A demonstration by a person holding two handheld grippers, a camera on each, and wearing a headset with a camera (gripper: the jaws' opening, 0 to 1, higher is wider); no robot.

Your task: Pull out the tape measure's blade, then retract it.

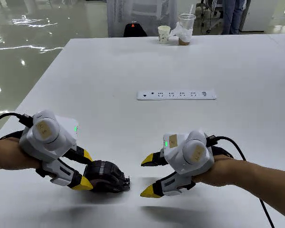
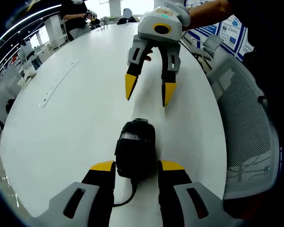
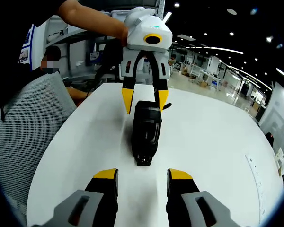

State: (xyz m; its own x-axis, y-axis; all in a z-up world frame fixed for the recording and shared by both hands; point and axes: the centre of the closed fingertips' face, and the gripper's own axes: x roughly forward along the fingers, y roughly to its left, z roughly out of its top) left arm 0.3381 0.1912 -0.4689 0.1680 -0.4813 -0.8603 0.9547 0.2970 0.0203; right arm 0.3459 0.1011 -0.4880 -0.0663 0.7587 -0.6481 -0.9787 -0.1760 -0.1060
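1. One white tabletop (image 1: 133, 66) carried everything, wide and bare across most of its surface.
2. One grey mesh chair (image 2: 246, 123) stood beside the tabletop's edge. The left gripper view caught its back on the right of its picture, and the right gripper view had it on the left.
3. Two grippers, count them, faced each other tip to tip. The left gripper (image 1: 87, 170) was pinching the tape measure, one yellow tip pressed to each side of the case. The right gripper (image 1: 148, 175) hung spread with nothing between its tips, just short of the case's front end.
4. One white power strip (image 1: 176, 95) lay flat mid-table, well beyond both grippers. The head view gave its row of sockets plainly, while the gripper views made it a thin pale line.
5. One tape measure (image 1: 108, 175), black, sat on the tabletop near its front edge, between the left gripper's tips, its nose pointing at the right gripper. The head view showed its round side. The left gripper view looked along its top, and the right gripper view met its front end head-on, a small tab low at the mouth.
6. Two cups stood at the far edge: a paper cup (image 1: 164, 33) and, just beside it, a clear plastic cup (image 1: 185, 26). The head view brought those in.
7. One thin black cord (image 2: 128, 196) looped from the case's rear, picked up in the left gripper view.
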